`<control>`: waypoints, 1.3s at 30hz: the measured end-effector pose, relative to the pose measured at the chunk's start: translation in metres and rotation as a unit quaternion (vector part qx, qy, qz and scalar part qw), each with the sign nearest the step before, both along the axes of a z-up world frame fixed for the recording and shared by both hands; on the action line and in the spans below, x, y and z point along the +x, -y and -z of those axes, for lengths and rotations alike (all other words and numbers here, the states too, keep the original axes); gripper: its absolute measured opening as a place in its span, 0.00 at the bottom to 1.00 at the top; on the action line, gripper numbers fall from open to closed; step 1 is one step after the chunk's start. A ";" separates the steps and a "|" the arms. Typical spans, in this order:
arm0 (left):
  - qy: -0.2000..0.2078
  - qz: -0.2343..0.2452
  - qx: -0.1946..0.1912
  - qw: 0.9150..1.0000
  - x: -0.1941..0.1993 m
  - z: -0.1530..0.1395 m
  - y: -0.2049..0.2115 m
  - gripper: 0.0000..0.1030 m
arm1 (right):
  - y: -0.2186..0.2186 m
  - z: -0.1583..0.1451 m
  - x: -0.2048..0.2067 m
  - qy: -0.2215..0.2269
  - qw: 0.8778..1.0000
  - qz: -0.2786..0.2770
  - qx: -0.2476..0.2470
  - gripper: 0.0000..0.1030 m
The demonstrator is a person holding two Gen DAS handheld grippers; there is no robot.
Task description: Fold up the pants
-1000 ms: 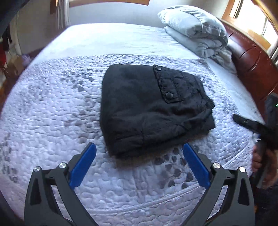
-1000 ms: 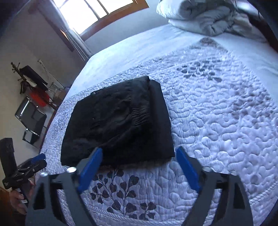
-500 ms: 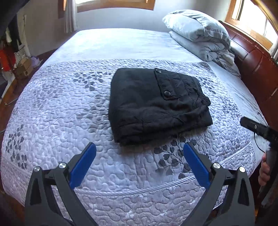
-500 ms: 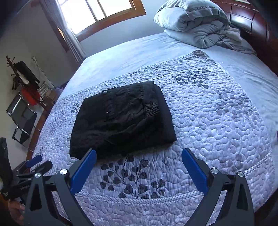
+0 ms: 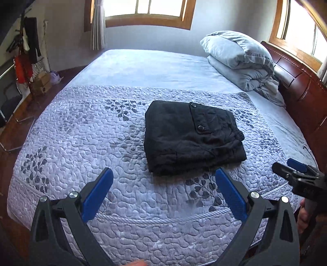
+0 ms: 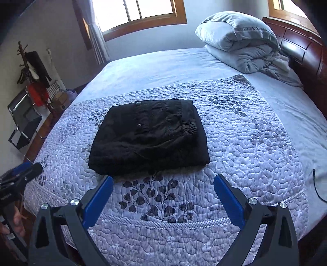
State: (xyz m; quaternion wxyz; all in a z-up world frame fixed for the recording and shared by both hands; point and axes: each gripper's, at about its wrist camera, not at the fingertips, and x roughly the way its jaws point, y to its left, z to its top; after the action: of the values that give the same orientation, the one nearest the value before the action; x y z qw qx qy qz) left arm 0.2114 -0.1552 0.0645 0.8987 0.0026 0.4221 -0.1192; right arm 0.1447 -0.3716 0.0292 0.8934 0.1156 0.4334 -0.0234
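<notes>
black pants [image 5: 192, 137] lie folded on the quilt [image 5: 81, 143]; both grippers [image 5: 163, 178] [image 6: 162, 181] released, empty.

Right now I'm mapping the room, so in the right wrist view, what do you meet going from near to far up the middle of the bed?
Right gripper → leaf-print quilt → folded black pants → plain blue sheet → window.

Left wrist view: beyond left gripper [image 5: 163, 196], facing bed. Right wrist view: beyond right gripper [image 6: 163, 196], likewise. Shared ahead of both tongs: folded pants [image 5: 192, 137], quilt [image 6: 245, 143].
</notes>
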 end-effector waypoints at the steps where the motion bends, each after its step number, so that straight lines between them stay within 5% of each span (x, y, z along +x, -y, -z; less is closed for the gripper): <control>1: 0.004 0.001 -0.001 1.000 -0.003 -0.003 0.000 0.97 | -0.002 -0.001 -0.001 0.000 1.000 -0.001 0.000 0.96; 27: 0.004 0.000 0.010 1.000 -0.011 -0.005 0.002 0.97 | -0.019 -0.006 -0.017 -0.005 1.000 -0.005 -0.010 0.96; 39: -0.019 -0.011 0.012 1.000 -0.001 0.009 -0.002 0.97 | -0.022 -0.020 -0.021 0.000 0.998 0.010 -0.056 0.96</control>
State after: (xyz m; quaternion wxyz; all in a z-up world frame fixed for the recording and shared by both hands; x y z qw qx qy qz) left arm 0.2101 -0.1530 0.0552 0.8915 0.0064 0.4409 -0.1043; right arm 0.1241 -0.3495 0.0489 0.8982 0.0701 0.4302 -0.0568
